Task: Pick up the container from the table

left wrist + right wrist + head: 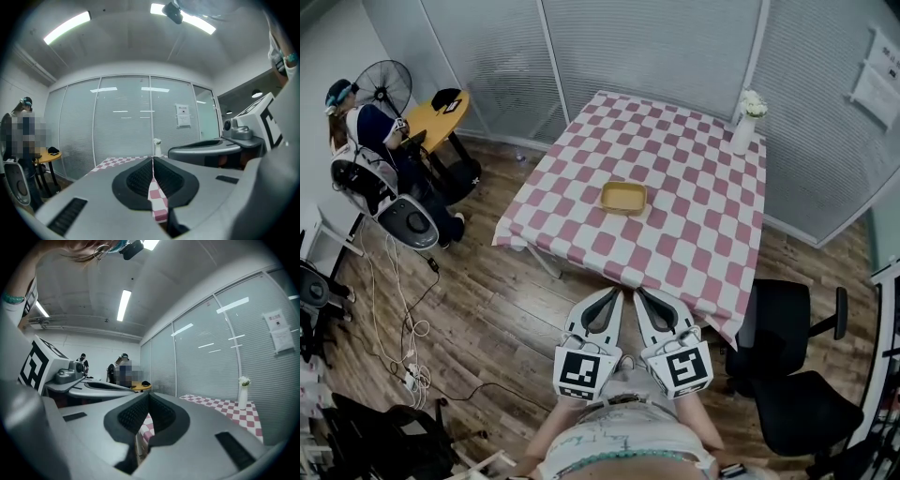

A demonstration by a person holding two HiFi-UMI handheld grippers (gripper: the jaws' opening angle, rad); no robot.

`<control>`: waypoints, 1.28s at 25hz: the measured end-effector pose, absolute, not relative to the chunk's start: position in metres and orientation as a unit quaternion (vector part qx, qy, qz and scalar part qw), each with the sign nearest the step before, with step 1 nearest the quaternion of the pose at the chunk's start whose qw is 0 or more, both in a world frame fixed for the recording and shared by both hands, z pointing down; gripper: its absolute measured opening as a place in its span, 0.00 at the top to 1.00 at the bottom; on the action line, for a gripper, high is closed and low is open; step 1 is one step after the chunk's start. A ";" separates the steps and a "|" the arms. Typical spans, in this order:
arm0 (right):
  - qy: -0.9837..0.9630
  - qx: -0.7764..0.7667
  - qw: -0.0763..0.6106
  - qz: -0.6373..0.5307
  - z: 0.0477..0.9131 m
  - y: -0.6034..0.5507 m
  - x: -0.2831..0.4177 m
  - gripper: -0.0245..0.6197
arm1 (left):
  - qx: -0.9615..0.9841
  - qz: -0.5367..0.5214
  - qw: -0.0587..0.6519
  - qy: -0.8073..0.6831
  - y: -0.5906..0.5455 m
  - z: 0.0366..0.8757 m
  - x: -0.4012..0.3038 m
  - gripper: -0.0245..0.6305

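Observation:
A shallow yellow container (623, 197) sits near the middle of the table (694, 234), which wears a pink-and-white checked cloth. In the head view both grippers are held side by side over the wooden floor, short of the table's near edge, pointing toward it. My left gripper (615, 293) is shut with nothing in it; its pads meet in the left gripper view (153, 163). My right gripper (641, 293) is likewise shut and empty, its tips together in the right gripper view (148, 397). Neither gripper view shows the container.
A white vase of flowers (744, 129) stands at the table's far right corner. A black office chair (797, 375) is right of the grippers. At the left are a person at a round yellow table (439, 114), a fan (384, 84) and floor cables (408, 328).

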State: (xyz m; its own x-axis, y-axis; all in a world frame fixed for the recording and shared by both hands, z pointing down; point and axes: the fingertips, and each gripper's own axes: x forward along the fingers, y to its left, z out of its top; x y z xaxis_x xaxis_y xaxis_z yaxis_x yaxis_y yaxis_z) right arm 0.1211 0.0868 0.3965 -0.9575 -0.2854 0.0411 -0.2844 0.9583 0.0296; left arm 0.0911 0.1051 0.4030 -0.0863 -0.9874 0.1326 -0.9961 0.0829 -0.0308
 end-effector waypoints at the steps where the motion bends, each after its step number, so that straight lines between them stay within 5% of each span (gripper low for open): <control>1: -0.989 0.145 0.023 -0.011 0.396 0.085 0.119 0.97 | 0.676 0.055 0.039 -0.734 0.102 0.403 0.089 0.94; 32: -0.976 0.210 0.043 -0.028 0.401 0.003 -0.035 0.97 | 0.732 0.036 0.037 -0.679 0.016 0.408 -0.062 0.94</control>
